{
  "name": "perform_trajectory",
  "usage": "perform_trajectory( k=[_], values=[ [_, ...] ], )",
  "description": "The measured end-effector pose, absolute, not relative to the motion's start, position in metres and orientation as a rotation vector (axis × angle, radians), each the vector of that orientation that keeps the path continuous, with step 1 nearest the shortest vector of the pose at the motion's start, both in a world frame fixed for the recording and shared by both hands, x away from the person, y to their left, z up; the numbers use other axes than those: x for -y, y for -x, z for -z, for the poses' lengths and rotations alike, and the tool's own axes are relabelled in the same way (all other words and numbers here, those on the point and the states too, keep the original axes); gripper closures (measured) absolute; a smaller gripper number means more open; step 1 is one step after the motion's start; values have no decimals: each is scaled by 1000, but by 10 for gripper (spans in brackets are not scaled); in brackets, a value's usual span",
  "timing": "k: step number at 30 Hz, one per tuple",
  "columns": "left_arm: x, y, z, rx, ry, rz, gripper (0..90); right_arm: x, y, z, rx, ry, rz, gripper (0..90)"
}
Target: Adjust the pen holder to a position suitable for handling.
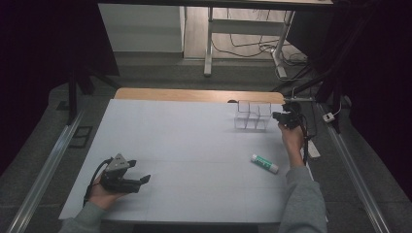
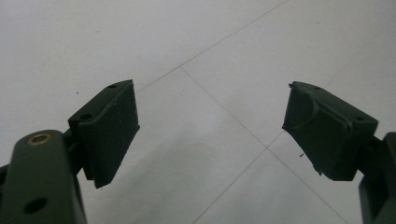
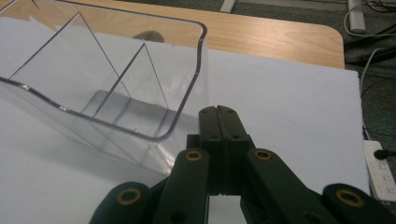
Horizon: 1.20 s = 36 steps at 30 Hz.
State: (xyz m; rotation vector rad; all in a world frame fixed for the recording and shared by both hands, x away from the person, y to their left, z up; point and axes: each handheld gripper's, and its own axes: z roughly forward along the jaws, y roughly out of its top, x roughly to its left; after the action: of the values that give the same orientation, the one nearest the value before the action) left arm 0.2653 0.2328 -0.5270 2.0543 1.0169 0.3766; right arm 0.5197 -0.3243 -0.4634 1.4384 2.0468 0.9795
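Observation:
A clear plastic box with dividers [image 1: 252, 116] stands at the far right of the white table [image 1: 184, 145]. My right gripper [image 1: 277, 116] hovers just right of it, jaws pressed together with nothing between them. In the right gripper view the shut gripper [image 3: 219, 111] sits beside the near corner of the clear box [image 3: 116, 93], apart from its wall. A glue stick [image 1: 264, 163] with a green label lies on the table near the right forearm. My left gripper [image 1: 145, 179] rests low at the front left, open. In the left gripper view the gripper [image 2: 210, 112] has wide-apart jaws over bare table.
A wooden tabletop strip [image 1: 194, 94] shows beyond the white sheet. A power strip [image 3: 380, 168] and cables lie on the floor off the right edge. A table frame [image 1: 209, 43] stands farther back. Metal rails [image 1: 43, 170] run along both sides.

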Motion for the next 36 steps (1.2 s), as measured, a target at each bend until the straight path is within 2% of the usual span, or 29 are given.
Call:
perform_trajectory(
  k=[24,36],
  values=[
    [-233,-266,528,-1019,-2061,-378,173,317,-532,468,-2123,-1366,-931,896],
    [-233,-266,528,-1017,-2063,-377,173,294,-531,462,-2158,-1310,-966,896]
  ],
)
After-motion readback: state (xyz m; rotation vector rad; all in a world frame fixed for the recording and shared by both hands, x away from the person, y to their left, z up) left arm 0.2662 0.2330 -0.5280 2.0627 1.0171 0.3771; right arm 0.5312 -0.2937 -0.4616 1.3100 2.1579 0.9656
